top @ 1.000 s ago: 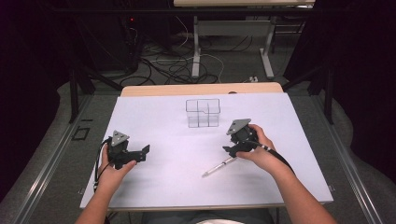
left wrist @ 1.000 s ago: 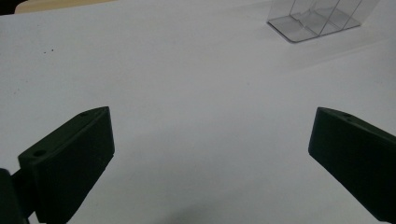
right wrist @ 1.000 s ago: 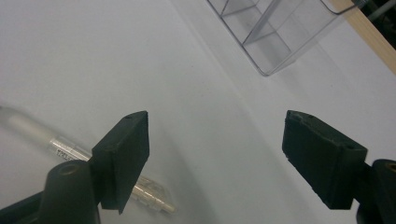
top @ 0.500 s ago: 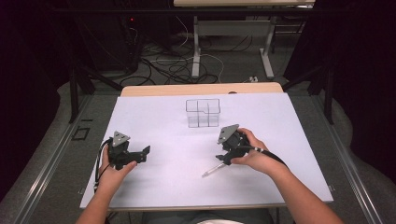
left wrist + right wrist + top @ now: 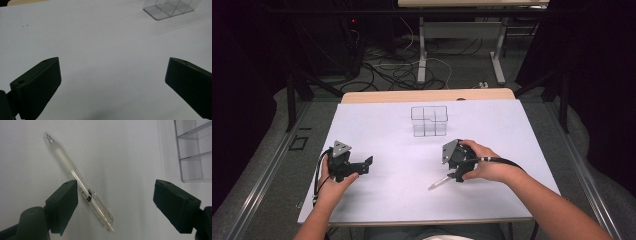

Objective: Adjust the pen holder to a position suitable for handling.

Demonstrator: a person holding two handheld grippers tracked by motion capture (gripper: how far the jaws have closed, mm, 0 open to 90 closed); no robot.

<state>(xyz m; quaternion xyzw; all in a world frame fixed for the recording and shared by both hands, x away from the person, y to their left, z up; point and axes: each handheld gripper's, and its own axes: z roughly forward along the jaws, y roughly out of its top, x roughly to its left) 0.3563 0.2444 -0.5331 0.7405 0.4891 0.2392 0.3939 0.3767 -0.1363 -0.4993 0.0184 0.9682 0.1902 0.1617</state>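
Note:
A clear pen (image 5: 82, 188) with a frosted grip lies flat on the white table (image 5: 402, 200). It rests slantwise between the jaws of my right gripper (image 5: 115, 200), close to the left jaw. Those jaws have just been opening and stand wide apart, pressing on nothing. In the high view the right gripper (image 5: 457, 174) points down over the pen (image 5: 439, 182) at the table's right middle. My left gripper (image 5: 364, 165) rests at the left, open, and the left gripper (image 5: 112, 82) has bare table between its jaws.
A clear plastic organizer (image 5: 429, 120) with several compartments stands at the table's back middle; it also appears as the organizer (image 5: 170, 7) and the organizer (image 5: 195, 152). Cables and desk legs lie on the floor beyond the table.
My right hand has moved left and a little nearer, and now stands over the pen. The pen and the left gripper have stayed put.

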